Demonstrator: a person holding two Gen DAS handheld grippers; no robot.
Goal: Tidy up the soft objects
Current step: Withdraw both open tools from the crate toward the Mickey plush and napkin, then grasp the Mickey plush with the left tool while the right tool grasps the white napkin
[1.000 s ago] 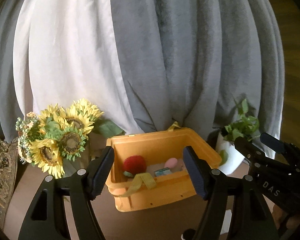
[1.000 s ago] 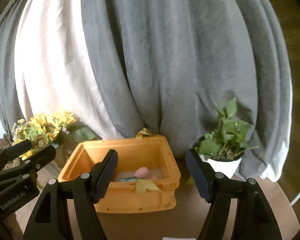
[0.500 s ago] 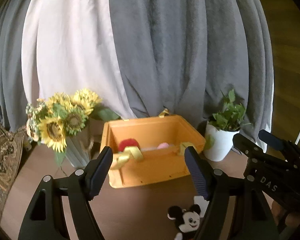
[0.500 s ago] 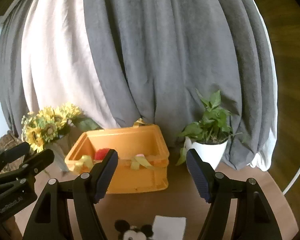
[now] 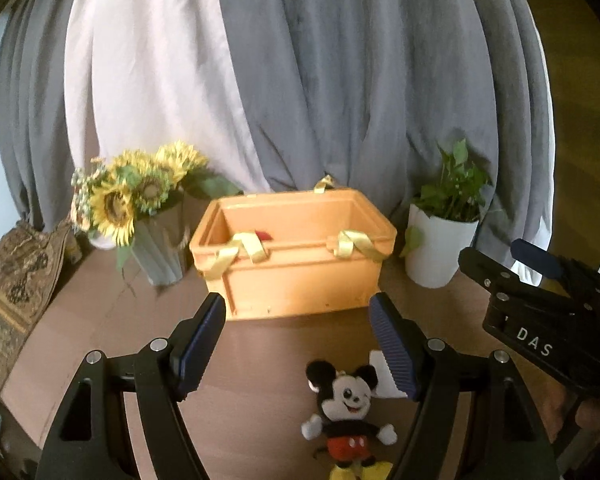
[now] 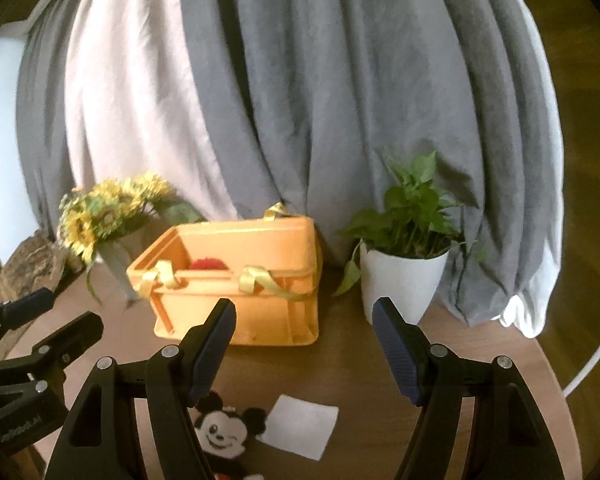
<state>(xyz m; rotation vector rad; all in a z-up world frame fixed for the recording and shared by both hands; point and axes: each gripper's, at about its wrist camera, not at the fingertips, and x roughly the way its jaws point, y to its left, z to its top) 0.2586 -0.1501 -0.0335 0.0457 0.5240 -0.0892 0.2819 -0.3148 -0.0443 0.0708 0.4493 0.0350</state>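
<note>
An orange basket (image 5: pixel 300 280) (image 6: pixel 260 312) with yellow ribbon handles stands on the brown table, a red soft thing (image 6: pixel 208 265) showing over its rim. A Mickey Mouse plush (image 5: pixel 346 412) (image 6: pixel 224 432) lies face up on the table in front of it, beside a white square cloth (image 6: pixel 300 426). My left gripper (image 5: pixel 296 340) is open and empty, held above the table between plush and basket. My right gripper (image 6: pixel 304 340) is open and empty too, above the cloth. Each gripper shows at the edge of the other's view.
A vase of sunflowers (image 5: pixel 140 208) stands left of the basket and a potted green plant (image 6: pixel 404 264) in a white pot to its right. Grey and white curtains hang behind. A patterned cushion (image 5: pixel 16 284) lies at the table's left edge.
Both grippers have drawn back from the basket and tipped downward. The basket looks smaller, and the plush and the white cloth have come into view below.
</note>
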